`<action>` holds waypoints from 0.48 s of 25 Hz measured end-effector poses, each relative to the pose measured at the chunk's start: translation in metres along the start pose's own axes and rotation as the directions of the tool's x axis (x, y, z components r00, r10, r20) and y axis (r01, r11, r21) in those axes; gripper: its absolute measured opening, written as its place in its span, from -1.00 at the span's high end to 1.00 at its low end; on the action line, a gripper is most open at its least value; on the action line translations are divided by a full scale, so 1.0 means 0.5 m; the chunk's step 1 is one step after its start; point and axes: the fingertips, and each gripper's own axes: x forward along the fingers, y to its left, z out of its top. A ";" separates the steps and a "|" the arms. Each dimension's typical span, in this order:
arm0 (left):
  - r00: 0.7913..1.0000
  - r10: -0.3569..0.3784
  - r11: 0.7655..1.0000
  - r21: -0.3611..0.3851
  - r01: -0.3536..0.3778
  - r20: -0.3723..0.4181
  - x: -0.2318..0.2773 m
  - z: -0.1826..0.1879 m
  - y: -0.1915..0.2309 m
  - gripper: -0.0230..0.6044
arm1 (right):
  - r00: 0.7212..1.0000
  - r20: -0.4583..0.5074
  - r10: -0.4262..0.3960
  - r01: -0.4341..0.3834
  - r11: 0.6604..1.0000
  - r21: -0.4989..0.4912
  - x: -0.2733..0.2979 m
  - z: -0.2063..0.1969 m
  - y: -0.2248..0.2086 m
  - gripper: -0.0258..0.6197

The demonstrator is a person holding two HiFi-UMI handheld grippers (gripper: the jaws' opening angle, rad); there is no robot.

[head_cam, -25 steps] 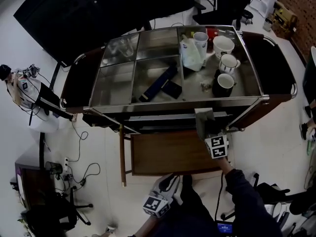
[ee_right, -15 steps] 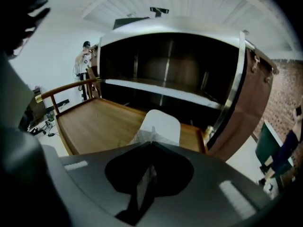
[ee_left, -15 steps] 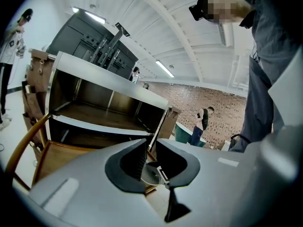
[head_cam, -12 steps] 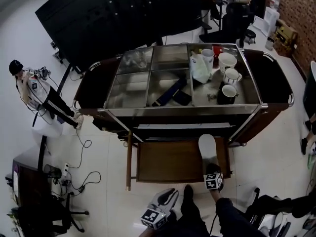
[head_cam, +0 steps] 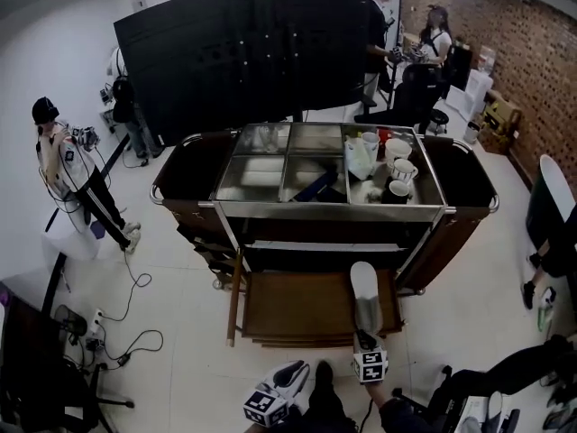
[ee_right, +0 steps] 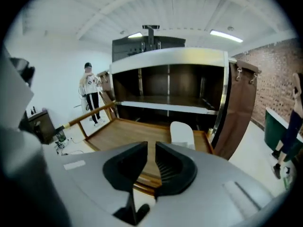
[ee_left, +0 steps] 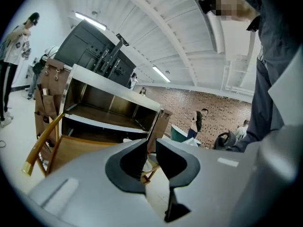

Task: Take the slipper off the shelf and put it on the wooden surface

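The white slipper (head_cam: 364, 283) (ee_right: 182, 135) lies flat on the low wooden surface (head_cam: 288, 309) (ee_right: 128, 131), at its right side, in front of the cart's open lower shelf (head_cam: 315, 246). My right gripper (head_cam: 363, 336) (ee_right: 151, 148) sits just behind the slipper's near end. Its jaws are opening, a narrow gap shows and nothing is between them. My left gripper (head_cam: 297, 369) (ee_left: 150, 145) hangs low by the person's body, left of the right one. It holds nothing, and its jaws stand slightly apart.
The steel-topped cart (head_cam: 325, 207) carries mugs (head_cam: 397, 174), a bag and dark items in its trays. A person (head_cam: 68, 165) stands at the left and others (head_cam: 379, 16) at the back. Cables (head_cam: 126, 332) lie on the floor at the left. A black panel (head_cam: 252, 52) stands behind the cart.
The right gripper carried the slipper from the shelf front down onto the wood, let go of it and drew back. The head view has pulled back.
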 end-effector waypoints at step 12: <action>0.993 -0.117 0.991 -0.067 0.118 0.018 -0.127 -0.078 -0.138 0.70 | 0.996 0.082 0.029 -0.033 0.998 0.054 -0.341 -0.041 0.210 0.92</action>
